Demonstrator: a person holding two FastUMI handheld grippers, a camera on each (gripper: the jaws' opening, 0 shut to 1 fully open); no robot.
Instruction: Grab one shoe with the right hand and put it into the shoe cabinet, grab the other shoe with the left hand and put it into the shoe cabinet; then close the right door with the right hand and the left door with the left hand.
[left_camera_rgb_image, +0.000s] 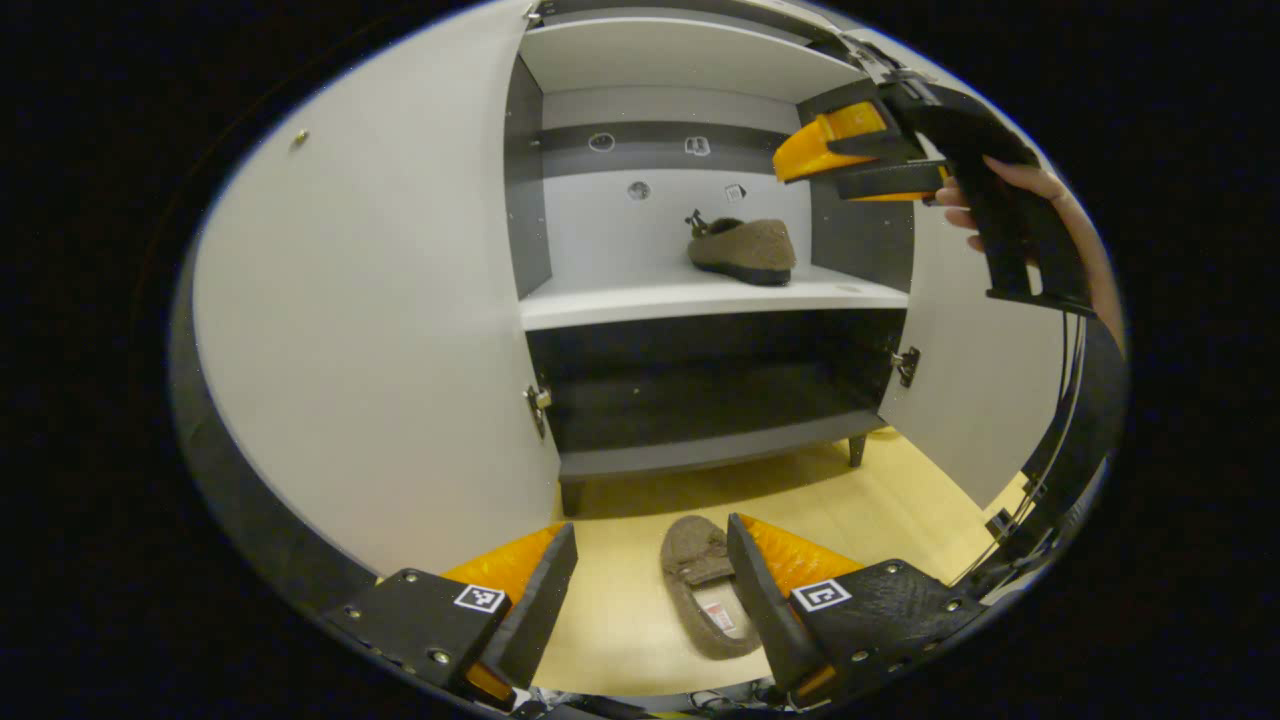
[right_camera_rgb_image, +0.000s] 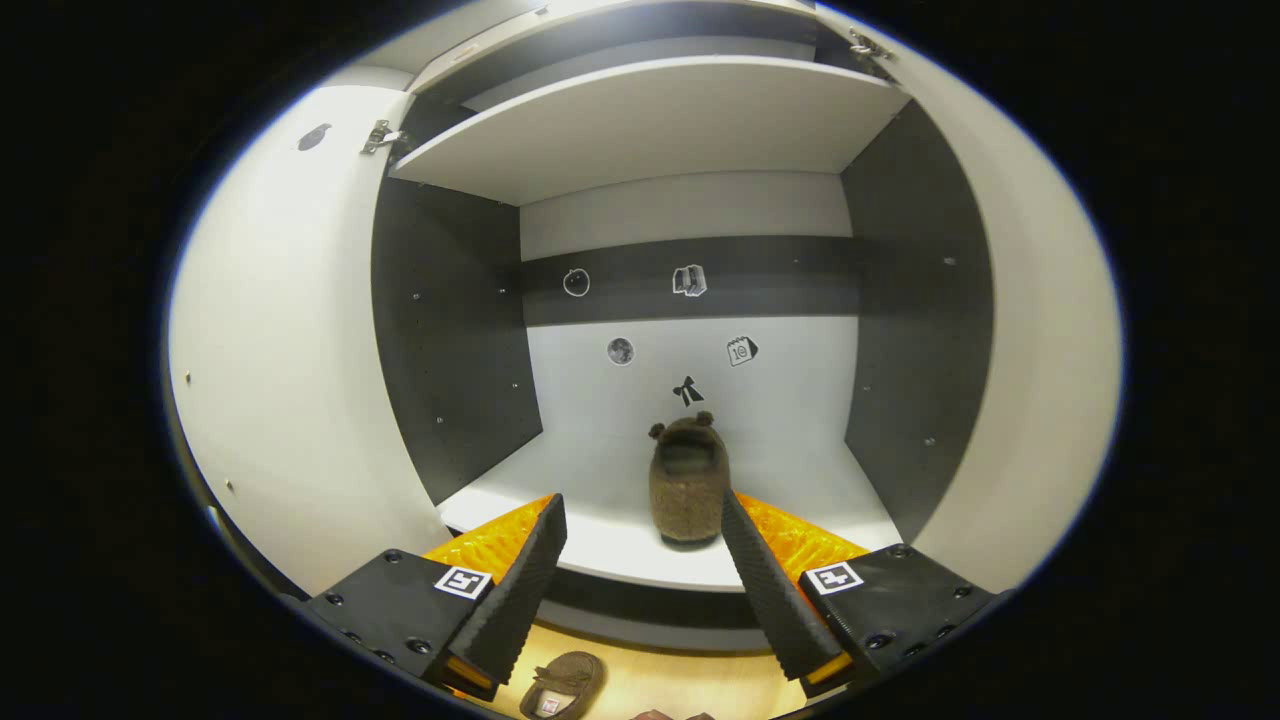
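Slipper (left_camera_rgb_image: 706, 597) number two lies on the floor just ahead of the left gripper (left_camera_rgb_image: 650, 600), its long axis running along the fingers, hugging the right-hand one, inside the released jaws. The right gripper (right_camera_rgb_image: 640, 570), jaws also released and empty, faces the other slipper (right_camera_rgb_image: 687, 490) resting on the shoe cabinet's middle shelf (right_camera_rgb_image: 620, 550).

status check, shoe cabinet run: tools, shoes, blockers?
Left tool open, low over the second shoe on the floor. Right tool open, empty, facing the first shoe on the shelf. Both doors open. No blockers seen.
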